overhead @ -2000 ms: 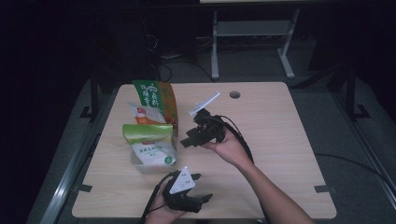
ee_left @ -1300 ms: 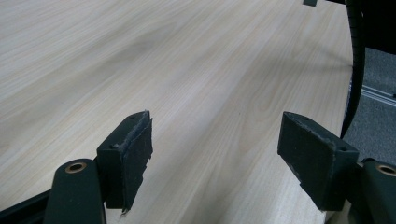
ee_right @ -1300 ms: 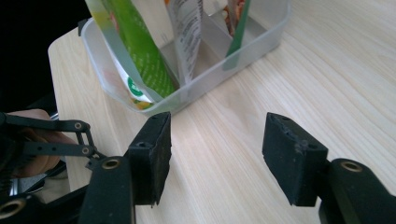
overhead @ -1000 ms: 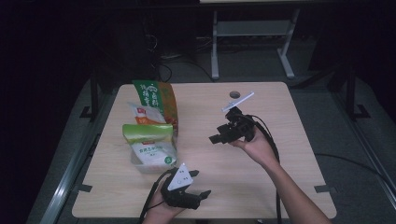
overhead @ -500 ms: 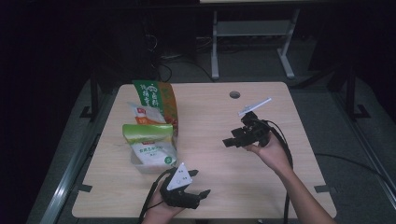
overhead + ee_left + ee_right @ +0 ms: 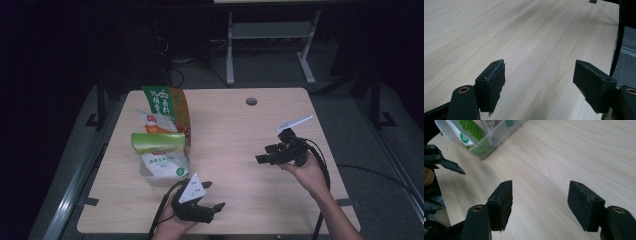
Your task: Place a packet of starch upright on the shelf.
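A clear plastic box (image 6: 163,170) at the table's left holds several snack bags: a green and orange one (image 6: 167,107), a white one (image 6: 156,122) and a green-topped one (image 6: 157,150). My left gripper (image 6: 212,200) rests near the front edge, just right of the box, open and empty; its own view shows the jaws (image 6: 539,87) wide apart over bare wood. My right gripper (image 6: 263,155) hovers over the table's right side, open and empty, pointing left. In its own view (image 6: 540,202) the box (image 6: 486,140) lies far ahead and the left gripper (image 6: 441,162) shows at the left edge.
The light wooden table (image 6: 235,130) has a round cable hole (image 6: 251,101) near its back edge. Cables trail from both grippers off the front. A metal stand (image 6: 270,37) is on the dark floor beyond the table.
My right gripper has moved from beside the bags to the right and toward the front edge, staying open. The left gripper has barely shifted.
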